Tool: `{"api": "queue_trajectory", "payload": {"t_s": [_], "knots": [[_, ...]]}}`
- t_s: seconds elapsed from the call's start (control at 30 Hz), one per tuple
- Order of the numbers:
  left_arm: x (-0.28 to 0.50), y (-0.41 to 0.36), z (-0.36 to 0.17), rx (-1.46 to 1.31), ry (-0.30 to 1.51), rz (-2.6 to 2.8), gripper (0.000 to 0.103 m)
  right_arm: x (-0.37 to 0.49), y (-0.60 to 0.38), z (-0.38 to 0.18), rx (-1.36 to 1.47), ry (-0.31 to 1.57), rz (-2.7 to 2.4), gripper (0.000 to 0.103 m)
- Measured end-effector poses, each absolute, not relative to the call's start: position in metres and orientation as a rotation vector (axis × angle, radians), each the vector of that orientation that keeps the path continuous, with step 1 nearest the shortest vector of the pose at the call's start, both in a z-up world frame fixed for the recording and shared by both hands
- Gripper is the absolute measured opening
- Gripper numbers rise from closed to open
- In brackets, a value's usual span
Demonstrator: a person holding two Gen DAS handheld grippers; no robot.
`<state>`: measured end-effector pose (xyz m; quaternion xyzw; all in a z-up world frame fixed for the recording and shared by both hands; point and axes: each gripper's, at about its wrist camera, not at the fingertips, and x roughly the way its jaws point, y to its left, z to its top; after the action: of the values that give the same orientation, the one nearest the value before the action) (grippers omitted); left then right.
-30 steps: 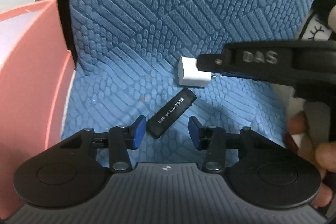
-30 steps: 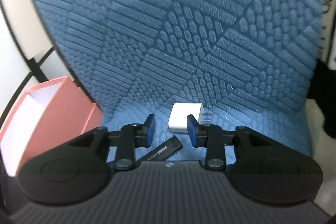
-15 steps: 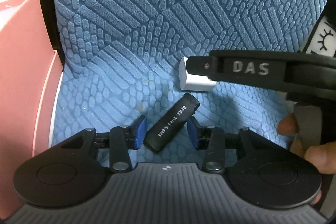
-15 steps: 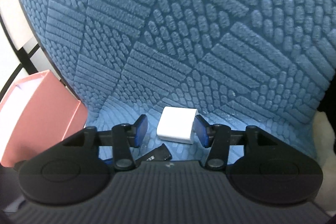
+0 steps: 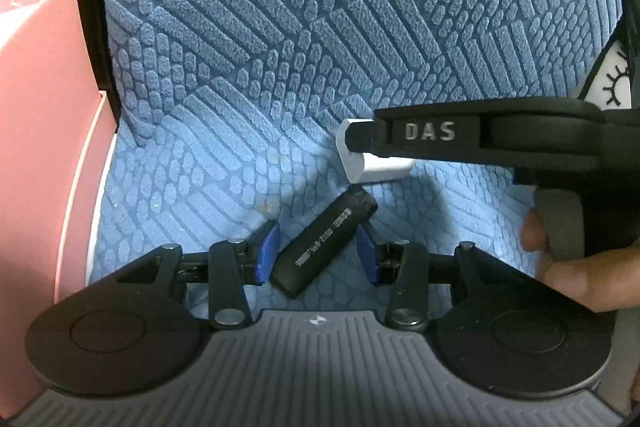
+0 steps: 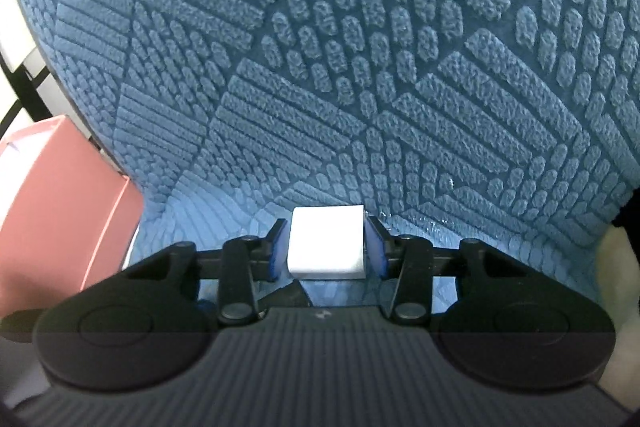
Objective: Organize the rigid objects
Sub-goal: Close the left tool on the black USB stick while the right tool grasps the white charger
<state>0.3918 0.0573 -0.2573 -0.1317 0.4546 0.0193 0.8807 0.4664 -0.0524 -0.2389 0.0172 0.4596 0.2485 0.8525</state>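
A black stick-shaped device [image 5: 325, 242] with white lettering lies slantwise on the blue textured cushion [image 5: 320, 47]. My left gripper [image 5: 318, 253] straddles it, its blue pads [image 5: 267, 251] on either side with small gaps showing. A white charger block [image 6: 327, 241] sits between the pads [image 6: 374, 243] of my right gripper [image 6: 326, 247], which press against its sides. In the left wrist view the right gripper [image 5: 360, 139] reaches in from the right over the white block [image 5: 372, 169].
A pink box [image 5: 40, 147] stands at the left beside the cushion; it also shows in the right wrist view [image 6: 60, 195]. A hand [image 5: 576, 267] holds the right gripper. A white item with black markings [image 5: 612, 83] is at the right edge.
Both grippers moved forward and down. The left gripper's jaws came around the black device. The right gripper's jaws came around the white block and closed on it.
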Motion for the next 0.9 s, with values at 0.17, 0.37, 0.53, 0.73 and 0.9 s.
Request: {"api": "queue_trajectory", "payload": {"t_s": [0.17, 0.37, 0.53, 0.73, 0.9], "knots": [[0.394, 0.049, -0.258, -0.226, 0.961, 0.029, 0.047, 0.474, -0.073, -0.231, 0.101, 0.998, 0.474, 0.045], [0.395, 0.026, -0.258, -0.059, 0.961, 0.02, 0.037, 0.469, -0.088, -0.228, 0.127, 1.013, 0.441, 0.044], [0.395, 0.013, -0.258, 0.013, 0.959, 0.012, 0.033, 0.47, -0.099, -0.221, 0.127, 1.019, 0.427, 0.044], [0.397, 0.014, -0.253, -0.027, 0.987, -0.007, 0.029, 0.453, -0.11, -0.22, 0.127, 1.031, 0.412, 0.044], [0.391, 0.032, -0.25, -0.09, 1.008, -0.009, 0.028, 0.436, -0.117, -0.211, 0.128, 1.017, 0.41, 0.044]]}}
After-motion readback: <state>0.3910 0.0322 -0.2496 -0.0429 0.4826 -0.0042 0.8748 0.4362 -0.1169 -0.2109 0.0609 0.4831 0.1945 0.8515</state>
